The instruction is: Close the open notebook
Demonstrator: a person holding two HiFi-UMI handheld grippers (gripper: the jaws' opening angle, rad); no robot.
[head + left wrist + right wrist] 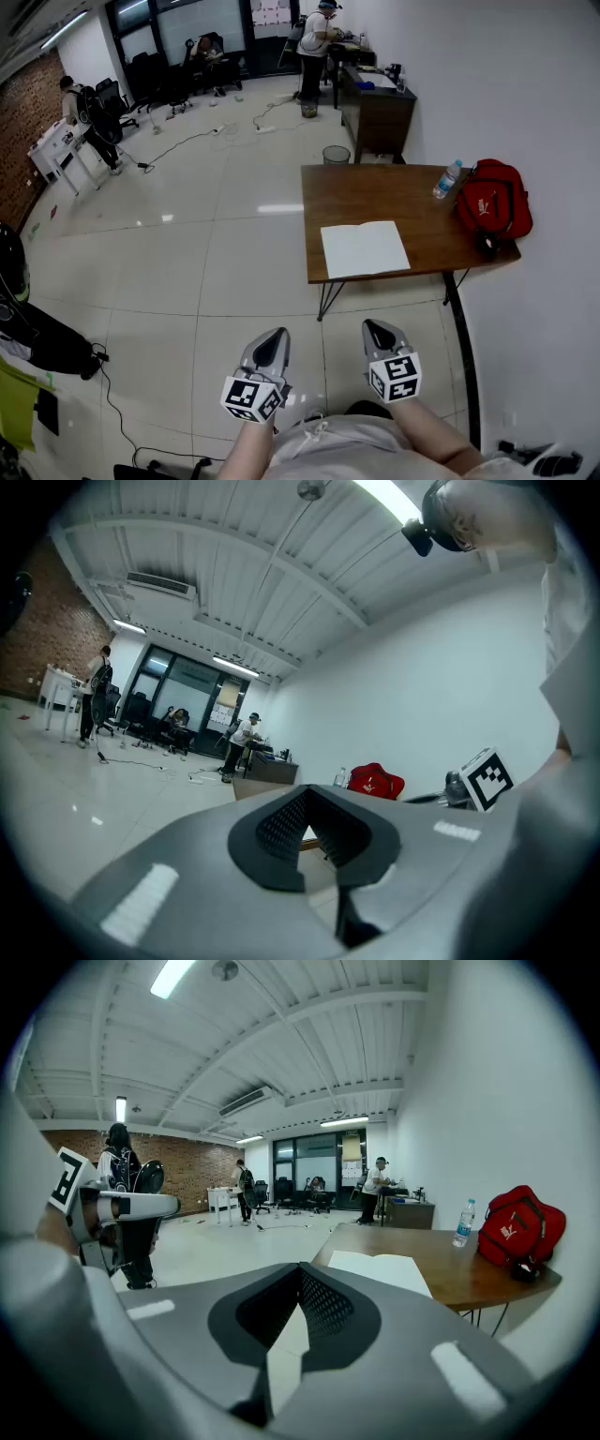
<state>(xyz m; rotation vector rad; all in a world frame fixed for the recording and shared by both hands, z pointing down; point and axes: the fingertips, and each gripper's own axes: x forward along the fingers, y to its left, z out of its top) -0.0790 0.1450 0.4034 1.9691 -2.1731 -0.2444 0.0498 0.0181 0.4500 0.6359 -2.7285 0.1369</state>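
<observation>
**Head view and both gripper views.** The notebook (365,249) lies open and flat on the brown table (375,192), its white pages upward, near the table's front edge. A water bottle (447,180) and a red bag (494,202) stand well apart from it at the far right end. The left gripper (270,345) and the right gripper (380,336) hover side by side over the floor, close to the person's body and well short of the table. In each gripper's own view the jaws meet at their tips with nothing between them.

We judge the step in hand to be the approach, since the notebook is open and neither gripper is near it. The fold is faint at this range. It appears to run away from the front edge, and the right gripper view, where the notebook (380,1269) shows a central crease, supports this.

To close it well, we would bring one gripper to the outer edge of one half and slip a jaw beneath the cover, not a single leaf. That half then swings over the fold. The other gripper rests lightly on the opposite half, so that the notebook does not slide towards the table's edge.
</observation>
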